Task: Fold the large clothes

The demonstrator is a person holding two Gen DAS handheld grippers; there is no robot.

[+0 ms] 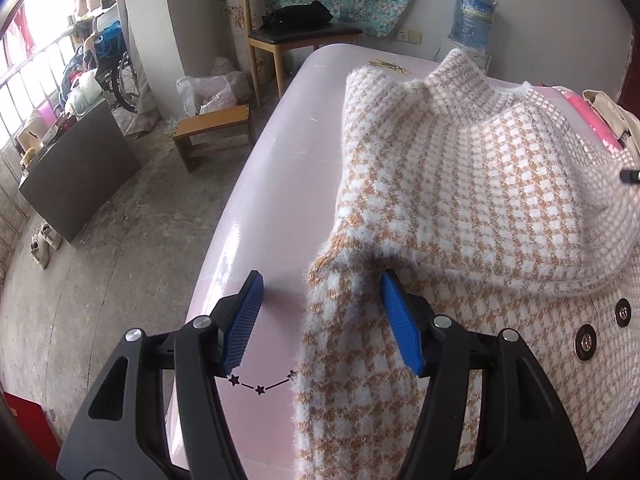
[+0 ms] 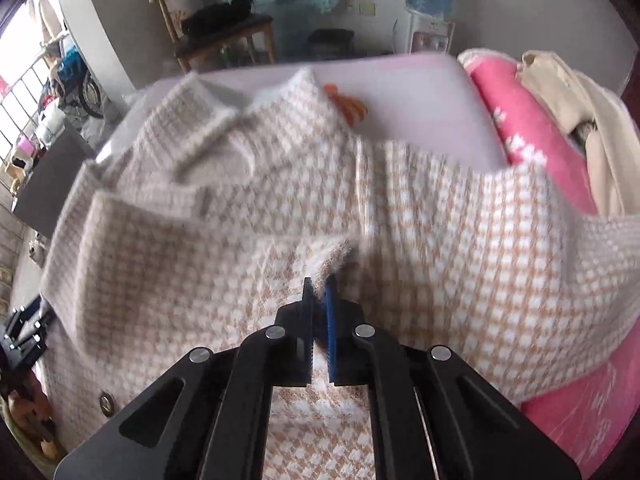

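Observation:
A fuzzy white-and-tan checked sweater [image 1: 460,184] with snap buttons lies partly folded on a pale pink table [image 1: 280,140]. My left gripper [image 1: 322,280] is open at the table's left edge. A sleeve end lies between its blue pads, and the left pad [image 1: 244,320] stands apart from the fabric. In the right wrist view, the right gripper [image 2: 319,284] is shut on a fuzzy edge of the sweater [image 2: 400,240] near the garment's middle. The right wrist view is blurred. The left gripper's black frame [image 2: 24,332] shows at the far left of that view.
A pink blanket [image 2: 532,140] and a beige garment [image 2: 592,128] lie at the table's right end. On the floor to the left are a wooden chair [image 1: 288,36], a low stool [image 1: 212,128], a dark cabinet [image 1: 80,172] and shoes [image 1: 44,244]. A water bottle [image 1: 472,16] stands behind.

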